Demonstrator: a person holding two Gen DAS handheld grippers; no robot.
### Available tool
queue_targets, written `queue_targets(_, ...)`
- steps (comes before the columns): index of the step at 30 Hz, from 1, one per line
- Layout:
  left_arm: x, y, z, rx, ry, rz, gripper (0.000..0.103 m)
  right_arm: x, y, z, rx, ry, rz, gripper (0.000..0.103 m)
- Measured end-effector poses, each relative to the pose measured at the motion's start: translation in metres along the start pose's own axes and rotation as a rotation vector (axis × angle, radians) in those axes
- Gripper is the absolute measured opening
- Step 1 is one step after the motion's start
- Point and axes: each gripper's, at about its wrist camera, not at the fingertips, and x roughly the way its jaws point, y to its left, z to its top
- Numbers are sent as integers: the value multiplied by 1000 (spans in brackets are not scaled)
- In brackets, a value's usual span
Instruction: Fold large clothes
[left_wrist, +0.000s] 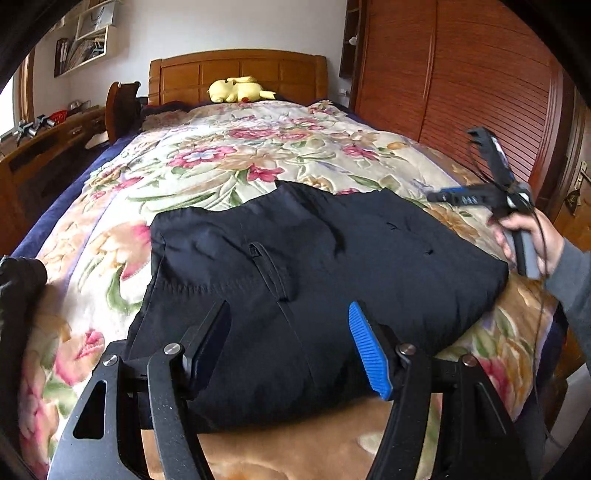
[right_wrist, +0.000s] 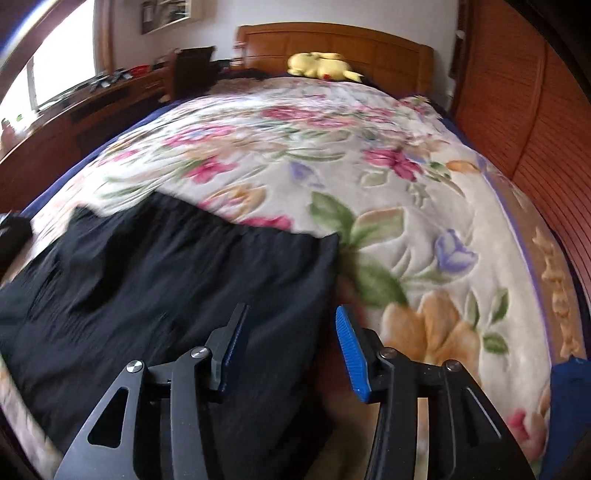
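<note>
A black garment (left_wrist: 332, 266) lies folded into a rough rectangle on the flowered blanket (left_wrist: 229, 155). My left gripper (left_wrist: 288, 332) hovers just over its near edge, jaws open and the fabric lying loose below them. In the right wrist view the same garment (right_wrist: 147, 280) fills the lower left. My right gripper (right_wrist: 291, 343) stands open above the garment's right edge, nothing pinched between its fingers. The left wrist view also catches the right gripper (left_wrist: 458, 166) out past the cloth's far right corner, held in a hand (left_wrist: 532, 232) with a grey sleeve.
A yellow plush toy (left_wrist: 238, 89) rests by the wooden headboard (left_wrist: 240, 70). A wooden wardrobe (left_wrist: 461, 81) runs along the right side of the bed, and a desk (left_wrist: 44, 155) along the left. Another dark piece of cloth (left_wrist: 18, 288) sits at the left edge.
</note>
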Motion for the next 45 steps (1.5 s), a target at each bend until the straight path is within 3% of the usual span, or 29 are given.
queue_targets(7, -8, -7, -13, 18, -2, 0, 67, -44, 38, -57, -52, -4, 80, 50)
queue_targets(12, -5, -7, -24, 44, 29, 45, 67, -64, 52, -85, -109, -13, 92, 50)
queue_targets(15, -5, -4, -28, 34, 42, 51, 67, -72, 48, -95, -146, -14, 56, 50)
queue_targets(20, -2, 4, -38, 3, 72, 56, 67, -74, 28, -106, -106, 3, 29, 50)
queue_targets(28, 16, 6, -49, -2, 152, 82, 67, -52, 19, -133, -85, 65, 59, 50)
queue_targets(33, 24, 8, -53, -16, 184, 87, 67, -57, 22, -127, -66, 70, 34, 50)
queue_targets(37, 25, 9, -53, -21, 190, 87, 67, -72, 41, -121, -86, 25, 29, 50)
queue_targets(45, 26, 10, -54, -20, 187, 79, 67, -67, 121, -93, -160, -21, 181, 50)
